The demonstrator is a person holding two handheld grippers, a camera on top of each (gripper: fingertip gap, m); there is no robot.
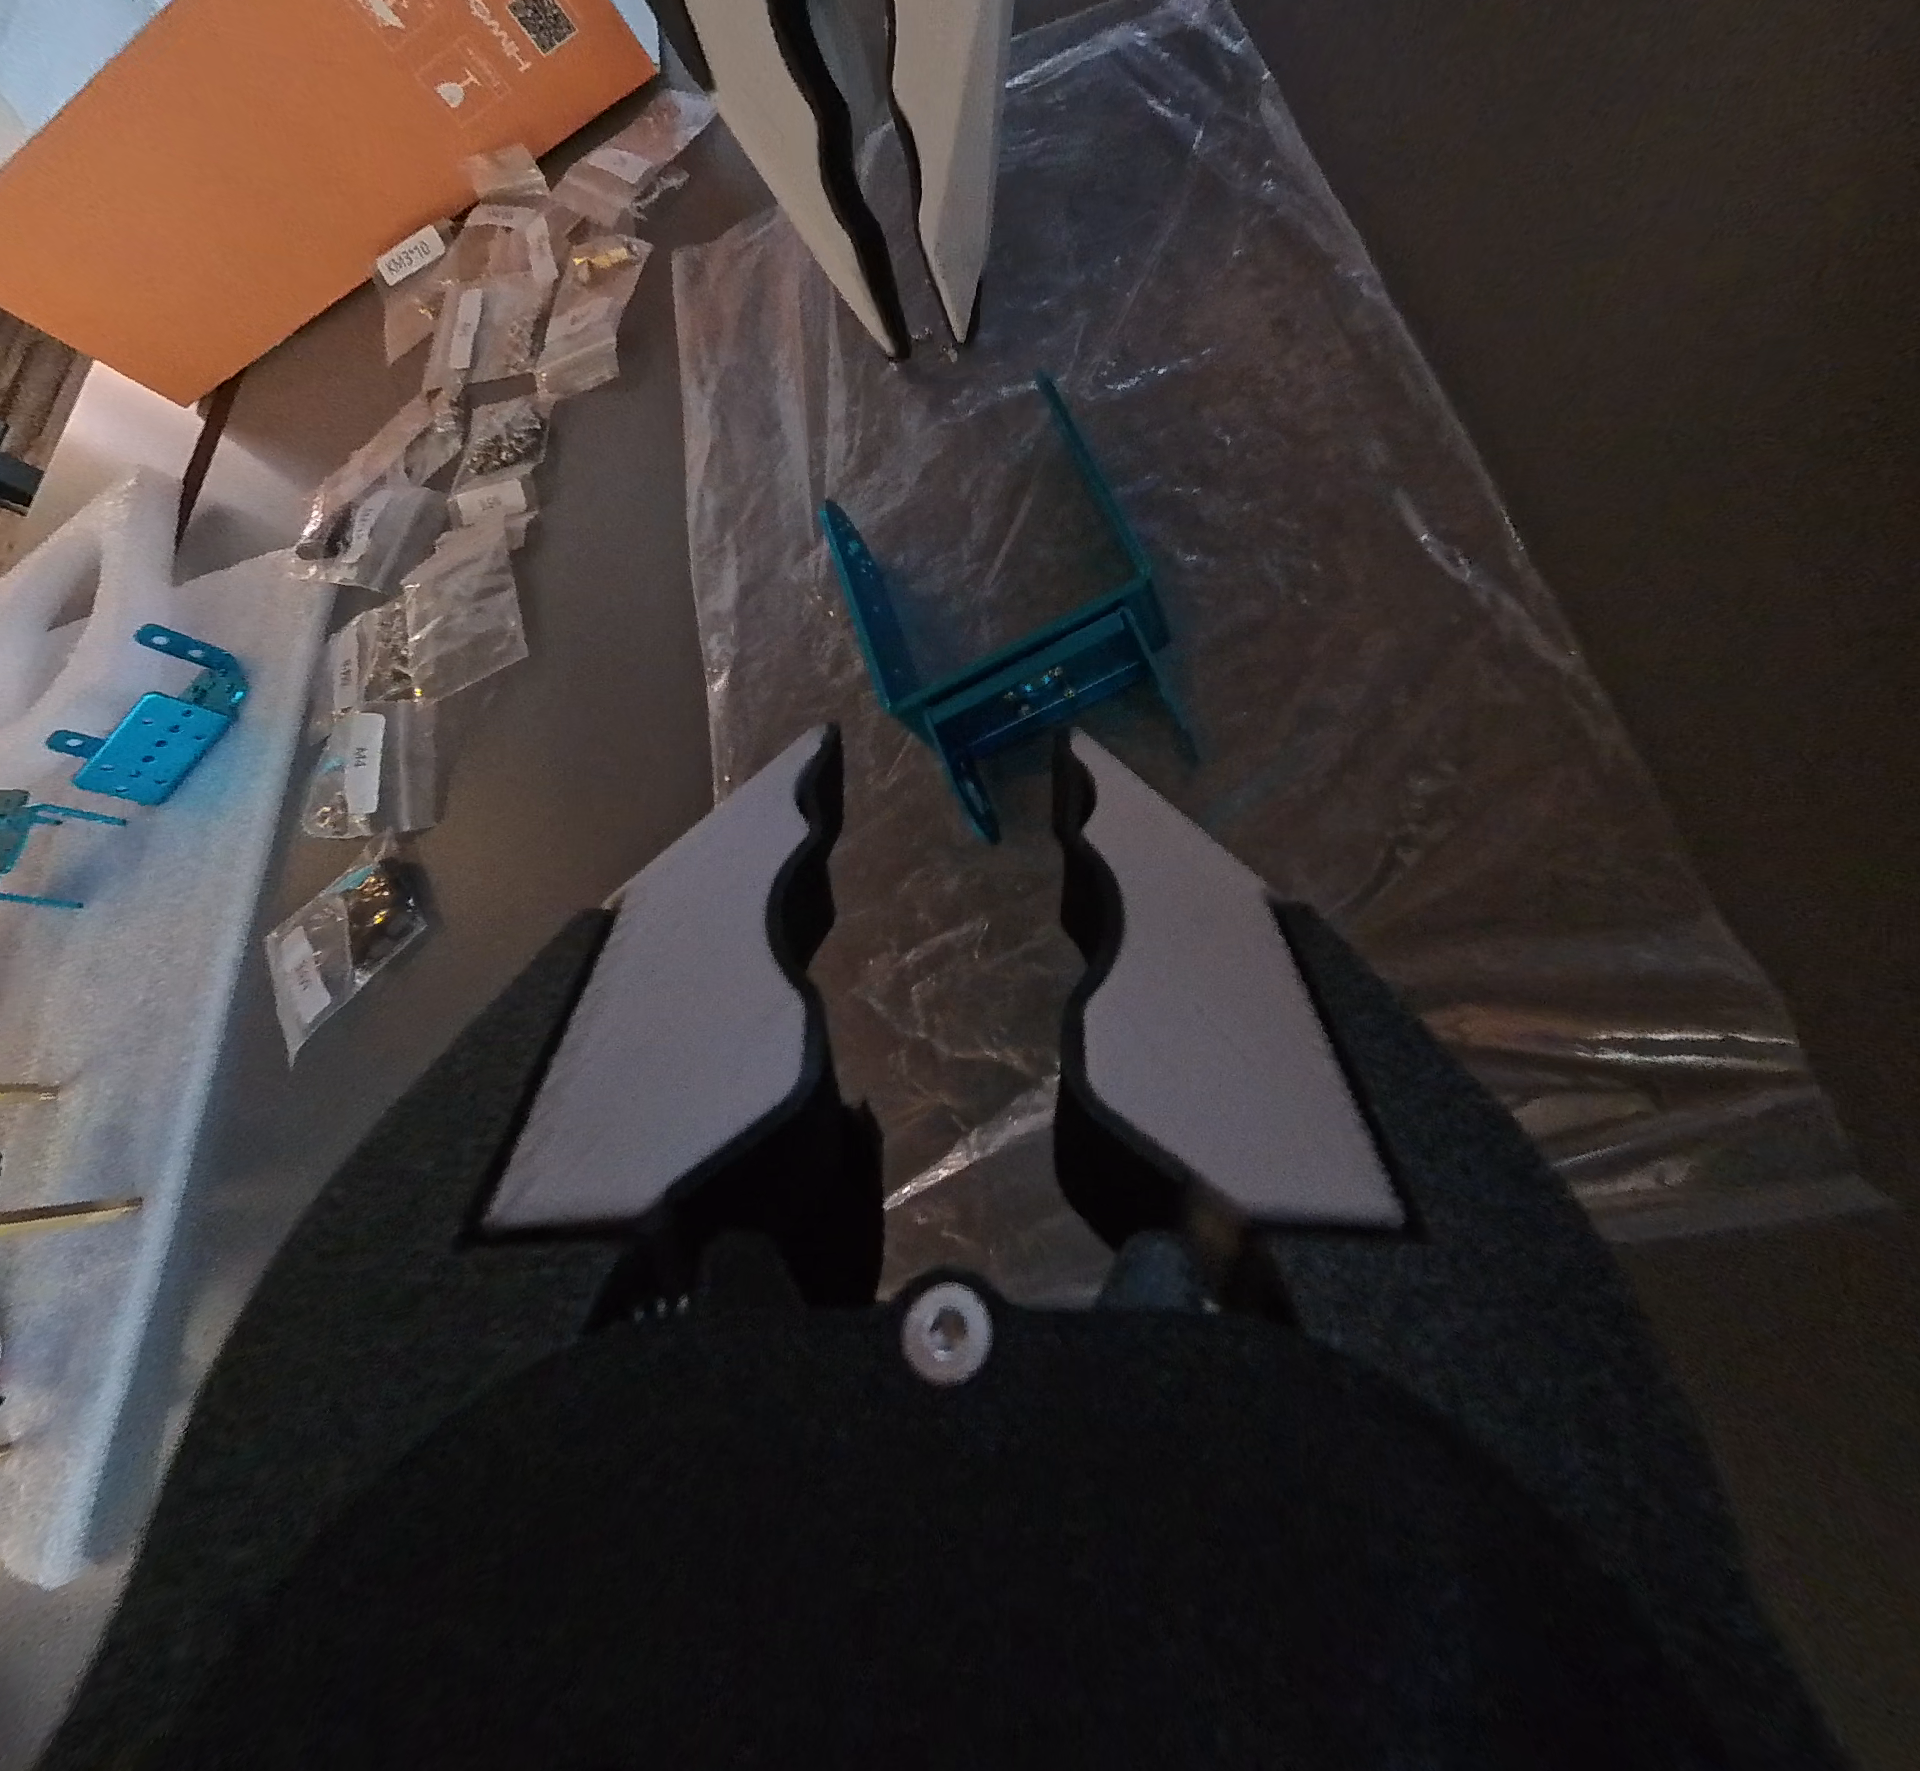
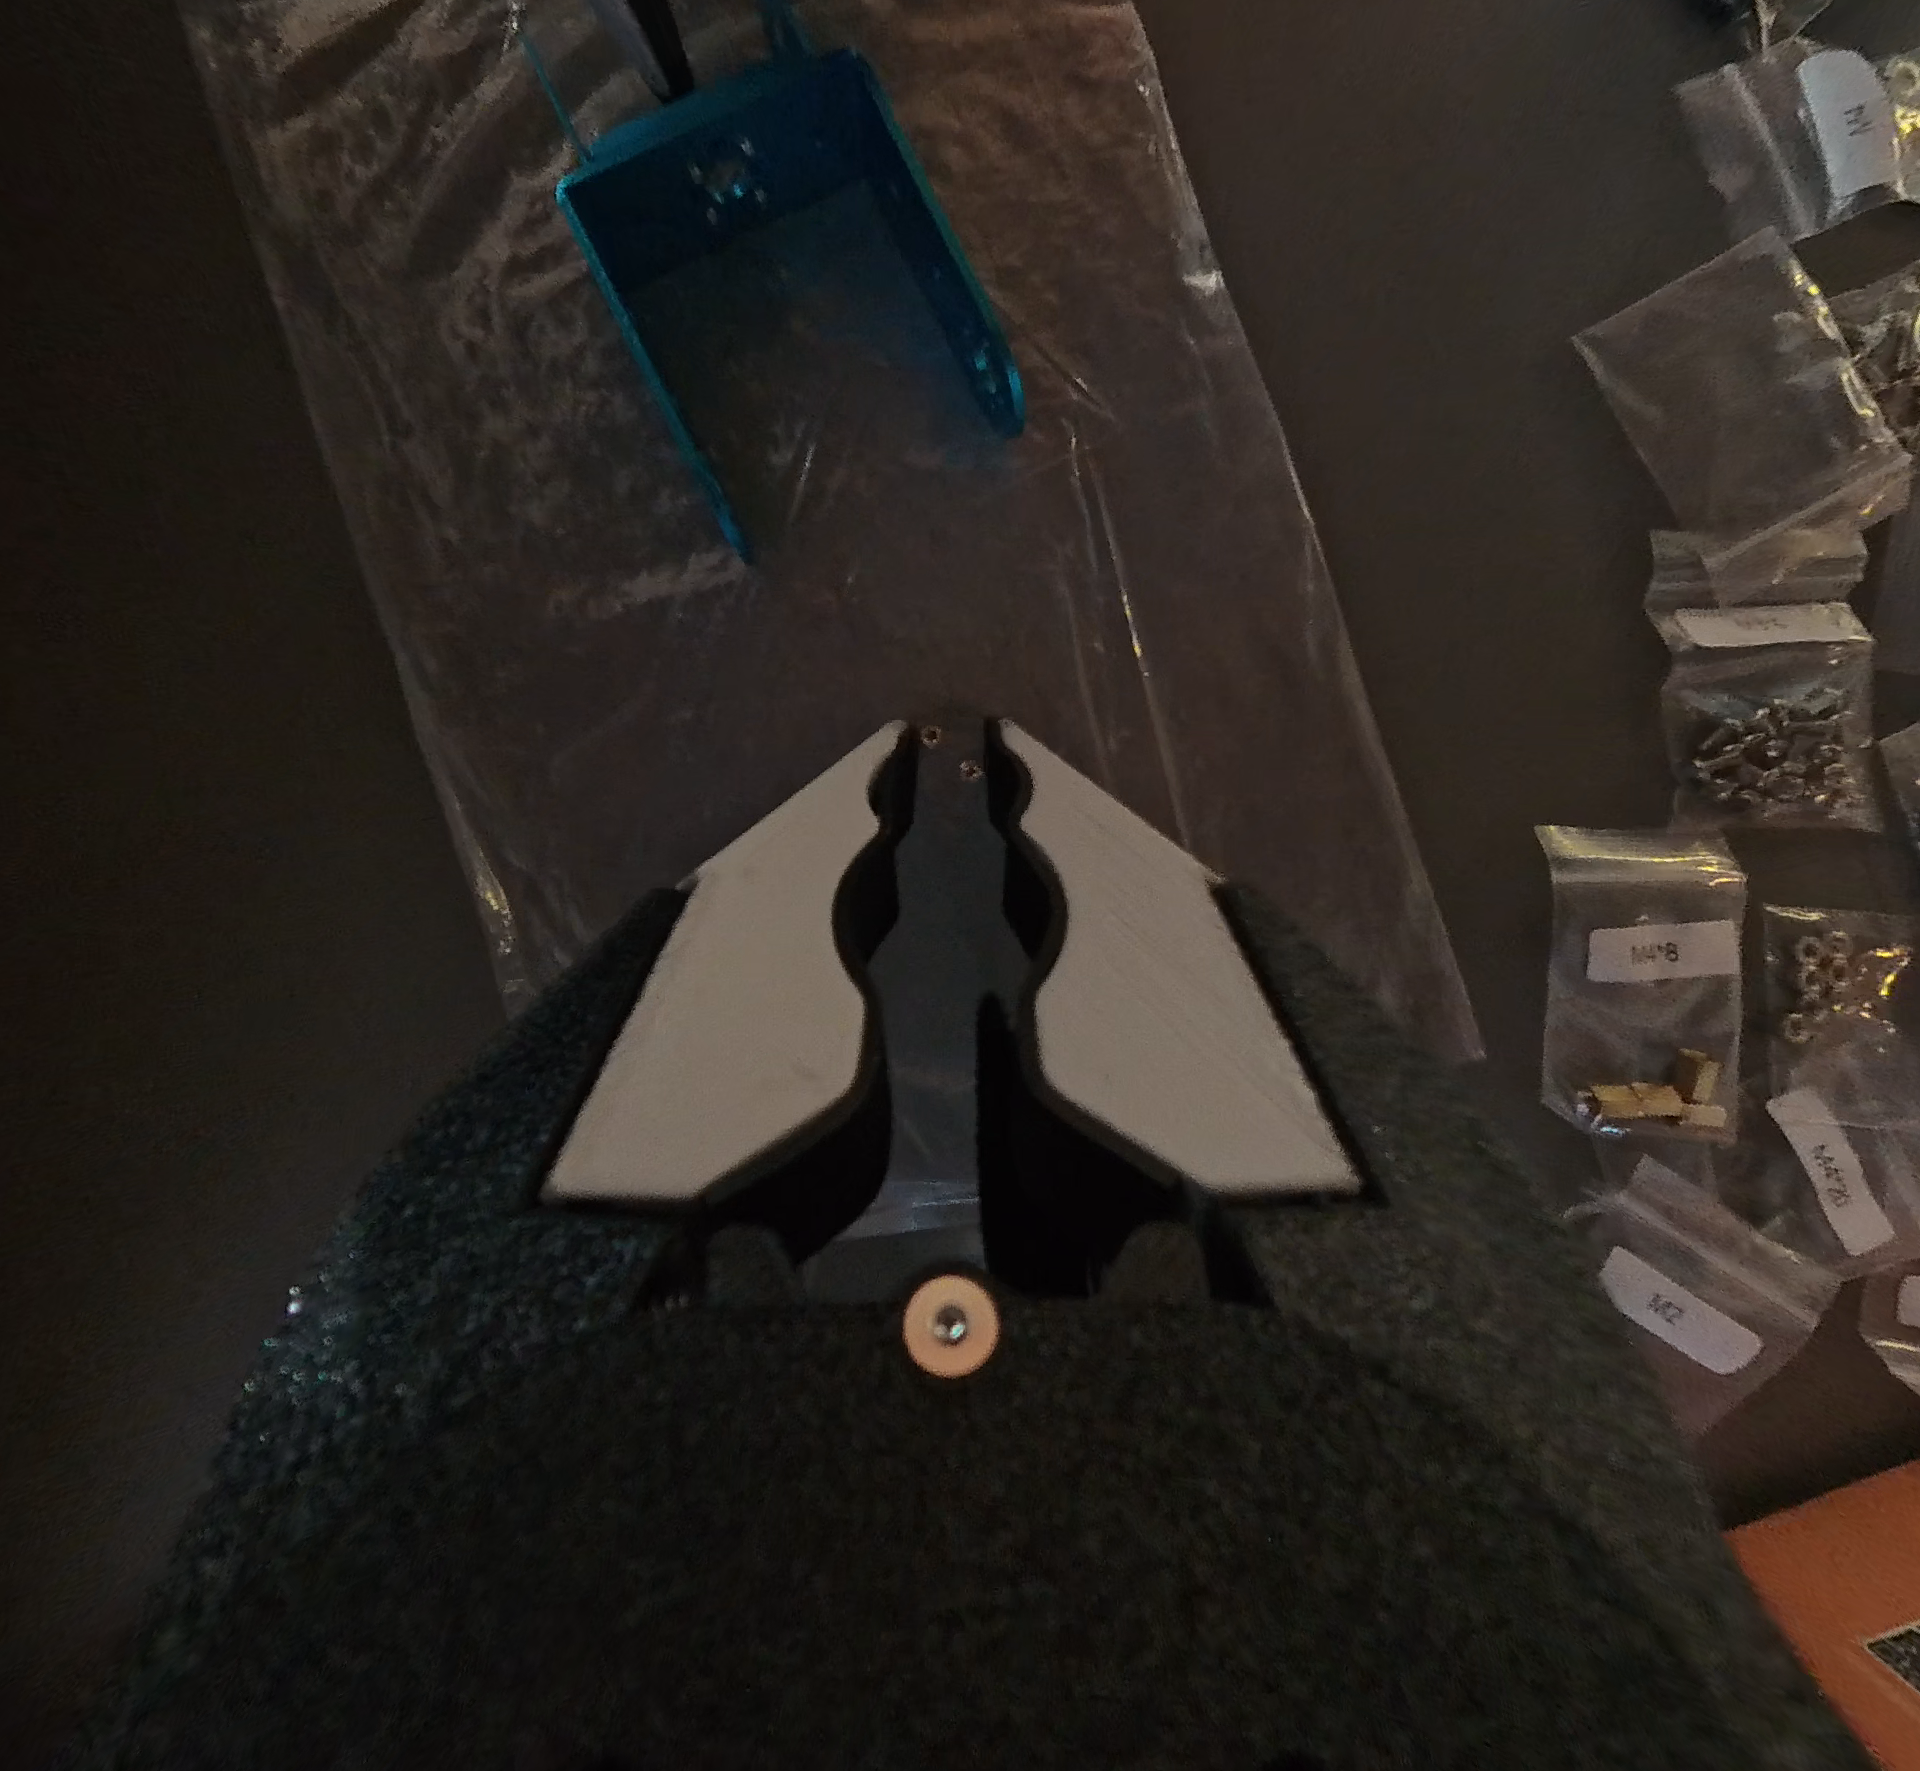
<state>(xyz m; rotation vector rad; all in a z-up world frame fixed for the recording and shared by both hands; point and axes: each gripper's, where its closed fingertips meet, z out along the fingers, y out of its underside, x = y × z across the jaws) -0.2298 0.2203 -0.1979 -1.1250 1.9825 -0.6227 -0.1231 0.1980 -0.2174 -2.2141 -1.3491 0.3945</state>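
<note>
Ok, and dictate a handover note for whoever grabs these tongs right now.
Left tongs: open, empty, tips at the near end of the blue bracket; contact cannot be told.
Right tongs: open by a narrow gap, gripping nothing, tips low over two small round fasteners.
The bracket and the fasteners both lie on the clear plastic sheet, with the bracket between the two tongs.
Off to one side are hardware bags, an orange box and white foam carrying more blue parts.
Nothing is lifted.
</note>
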